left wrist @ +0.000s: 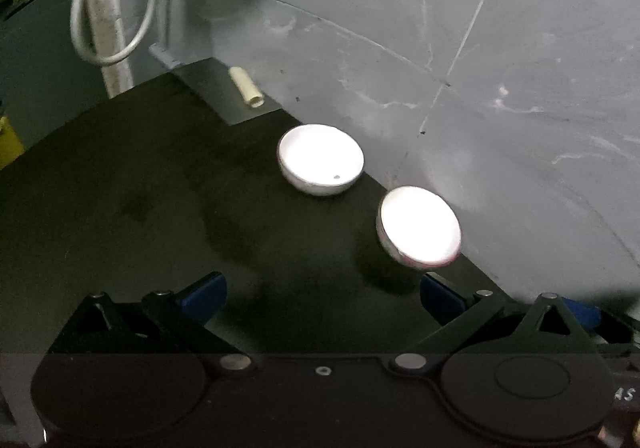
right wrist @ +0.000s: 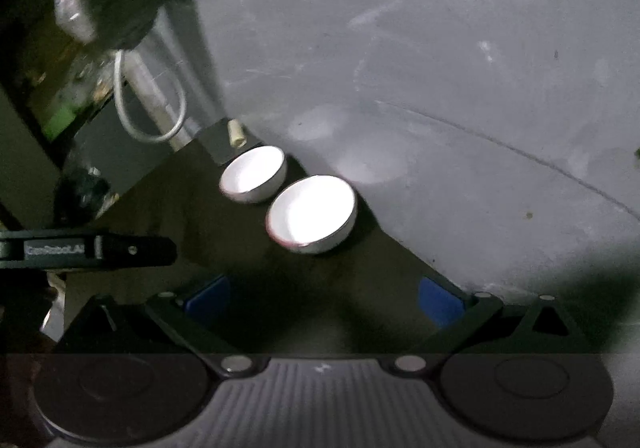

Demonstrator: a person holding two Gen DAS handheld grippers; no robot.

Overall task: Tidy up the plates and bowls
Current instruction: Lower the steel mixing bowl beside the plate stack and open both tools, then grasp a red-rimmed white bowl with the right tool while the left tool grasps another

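1. Left wrist view: the left gripper (left wrist: 322,298) hung with its blue-padded fingers (left wrist: 204,296) spread wide and empty above a dark tabletop (left wrist: 120,188). Two white bowls sat apart along the table's far edge by a scuffed grey wall (left wrist: 480,48), the far bowl (left wrist: 321,159) upright, the near bowl (left wrist: 419,226) just ahead of the right-hand finger.

2. Right wrist view: the right gripper (right wrist: 324,302) was likewise spread and held nothing. Here the near bowl (right wrist: 311,213) and far bowl (right wrist: 253,175) looked almost touching; the other tool's black body (right wrist: 88,248) jutted in from the left.

3. Nesting one bowl in the other seemed the step in hand; pinching the near bowl's rim squarely and lifting clear of the wall would likely avoid a knock.
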